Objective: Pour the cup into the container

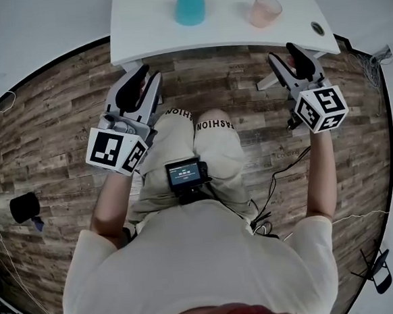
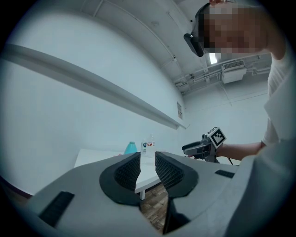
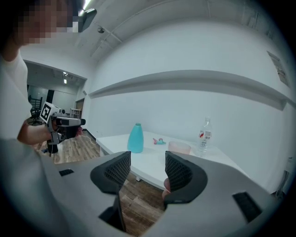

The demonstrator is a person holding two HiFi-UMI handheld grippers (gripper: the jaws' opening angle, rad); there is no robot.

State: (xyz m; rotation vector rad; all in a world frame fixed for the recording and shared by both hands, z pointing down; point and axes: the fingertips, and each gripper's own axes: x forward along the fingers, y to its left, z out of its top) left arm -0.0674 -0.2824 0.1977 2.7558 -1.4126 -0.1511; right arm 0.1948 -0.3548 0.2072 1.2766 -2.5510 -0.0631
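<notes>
Two tools, neither carrying anything.

- Left tool (image 1: 148, 75): jaws a narrow gap apart with nothing between them. Only the bench edge and the wooden floor (image 1: 59, 130) show through the gap. It is held in the air short of the bench's near edge, toward the left corner, pointing about level.
- Right tool (image 1: 285, 55): jaws apart, somewhat wider, with nothing between them. It is held in the air just short of the bench's near edge, toward the right end, tipped slightly down.
- One bench (image 1: 146, 28), white, carrying all the goods below.
- One cup (image 1: 265, 10), pale pink, upright on the right half of the bench. Whether it holds anything cannot be told.
- One teal container (image 1: 189, 4), narrow-necked, upright near the middle of the bench and standing clear of the cup.
- One water bottle (image 3: 205, 135), clear, upright at the far side of the bench.
- One small pink-and-teal item (image 3: 159, 141), also at the far side of the bench; what it is cannot be made out.

Step in hand: the approach. The cup is untouched and no pouring has begun.

Next move, as judged: the right tool is the better placed for the cup. It would have to cross the bench's near edge and set one jaw on each side of the cup wall. The jaws would probably need to spread wider first, since the cup looks broad. After that comes a gentle close, a lift, a carry to above the container's mouth and a slow tilt, because the neck is narrow. The left tool could steady the container.
</notes>
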